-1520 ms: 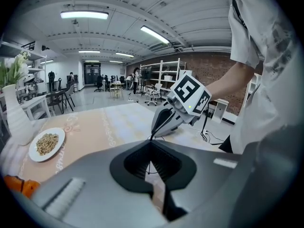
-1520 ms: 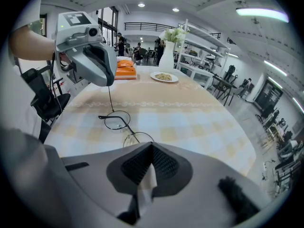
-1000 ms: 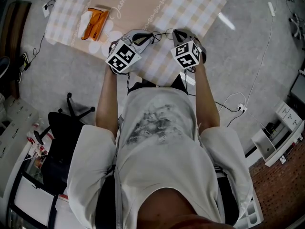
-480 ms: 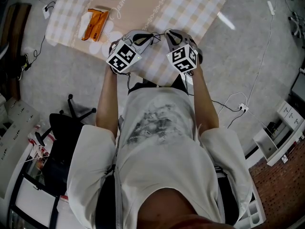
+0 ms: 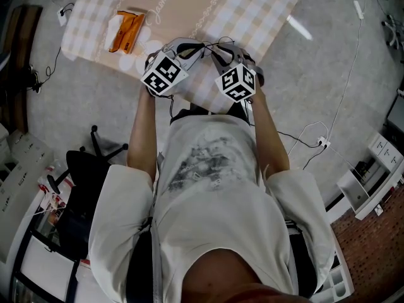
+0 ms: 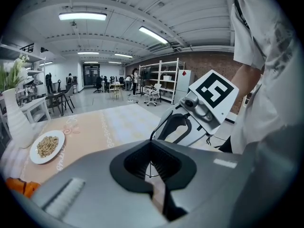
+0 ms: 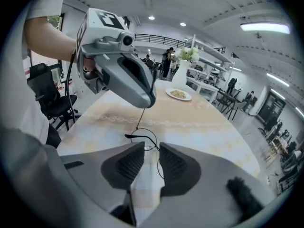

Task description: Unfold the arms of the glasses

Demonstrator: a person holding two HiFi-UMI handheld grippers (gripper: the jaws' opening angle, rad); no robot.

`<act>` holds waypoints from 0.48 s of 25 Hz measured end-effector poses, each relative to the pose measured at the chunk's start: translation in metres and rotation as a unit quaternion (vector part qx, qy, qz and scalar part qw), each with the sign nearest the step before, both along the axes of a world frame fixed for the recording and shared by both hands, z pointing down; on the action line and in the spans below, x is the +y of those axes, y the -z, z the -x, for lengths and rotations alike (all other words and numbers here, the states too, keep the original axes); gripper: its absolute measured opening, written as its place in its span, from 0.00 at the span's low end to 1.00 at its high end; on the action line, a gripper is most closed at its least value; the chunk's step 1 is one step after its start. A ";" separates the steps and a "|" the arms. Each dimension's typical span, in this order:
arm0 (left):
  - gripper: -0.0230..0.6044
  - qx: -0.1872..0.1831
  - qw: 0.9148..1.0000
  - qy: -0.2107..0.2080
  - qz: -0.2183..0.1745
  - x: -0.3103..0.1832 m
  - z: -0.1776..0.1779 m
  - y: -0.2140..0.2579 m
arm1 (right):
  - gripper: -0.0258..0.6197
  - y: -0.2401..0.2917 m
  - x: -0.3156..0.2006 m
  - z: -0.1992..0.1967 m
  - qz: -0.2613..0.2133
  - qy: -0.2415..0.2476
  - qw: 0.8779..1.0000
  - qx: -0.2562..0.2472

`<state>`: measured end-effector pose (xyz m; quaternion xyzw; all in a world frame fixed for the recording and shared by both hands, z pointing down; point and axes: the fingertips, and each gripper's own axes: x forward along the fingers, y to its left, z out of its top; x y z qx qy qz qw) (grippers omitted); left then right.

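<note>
Thin black wire formed the glasses (image 7: 144,138), round-lensed and hanging over the near part of the table (image 5: 252,17) between the two grippers. The left gripper (image 6: 151,161) had its jaws together on a fine piece of the frame. In its own view the wire ran down through the closed pads, and a dark thin line, seemingly one arm of the glasses, rose from the jaw tips toward the other gripper. In the right gripper view the frame dangled from the left gripper's tip, one lens showing whole with a dark arm tip sticking out to its left. The right gripper (image 7: 151,156) stood just beside the glasses with its jaws apart and opening. The rim of the second lens curved down through the gap between them, and neither pad pressed on it. In the head view both marker cubes sat side by side over the table's near edge.

The table wore a pale checked cloth with a plain beige strip down the middle. Farther along it lay an orange packet (image 5: 126,31) on white wrapping, a white plate (image 6: 46,146) of grainy food and a white vase (image 7: 182,72) with flowers. The person (image 5: 214,188) wore a white printed shirt, and a black office chair (image 5: 82,169) stood on the floor at their left
</note>
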<state>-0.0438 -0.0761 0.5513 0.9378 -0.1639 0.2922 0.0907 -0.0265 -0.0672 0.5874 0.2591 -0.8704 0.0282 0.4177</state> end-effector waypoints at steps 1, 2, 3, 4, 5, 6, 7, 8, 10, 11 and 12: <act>0.05 0.000 1.000 -0.001 -0.002 0.000 -0.001 0.002 | 0.20 0.000 0.002 0.001 0.000 0.002 1.000 0.000; 0.05 0.001 1.000 -0.002 -0.004 0.000 -0.001 0.003 | 0.20 0.000 0.004 0.002 0.001 0.004 1.000 -0.001; 0.05 0.002 1.000 -0.002 -0.004 0.000 -0.001 0.003 | 0.20 0.000 0.005 0.004 0.001 0.006 1.000 -0.001; 0.05 0.001 1.000 -0.001 -0.002 0.001 0.000 0.002 | 0.21 0.000 0.007 0.005 0.002 0.008 1.000 -0.002; 0.05 0.000 1.000 -0.001 0.000 0.001 0.000 0.001 | 0.21 0.000 0.008 0.006 0.002 0.010 1.000 -0.002; 0.05 -0.001 1.000 -0.001 0.002 0.002 0.000 0.000 | 0.22 -0.001 0.010 0.008 0.002 0.012 1.000 -0.003; 0.05 -0.001 1.000 -0.002 0.002 0.002 0.000 0.000 | 0.22 -0.001 0.011 0.009 0.002 0.014 1.000 -0.004; 0.05 -0.001 1.000 -0.003 0.002 0.002 0.000 0.000 | 0.23 -0.001 0.013 0.011 0.002 0.017 1.000 -0.005; 0.05 -0.003 1.000 -0.004 0.003 0.003 0.000 0.001 | 0.23 0.001 0.016 0.016 0.002 0.023 1.000 -0.010; 0.05 -0.002 1.000 -0.004 0.002 0.003 -0.001 0.002 | 0.24 0.001 0.018 0.018 0.003 0.026 1.000 -0.012; 0.05 0.001 1.000 -0.005 -0.001 0.002 -0.002 0.004 | 0.24 0.002 0.020 0.020 0.003 0.029 0.999 -0.012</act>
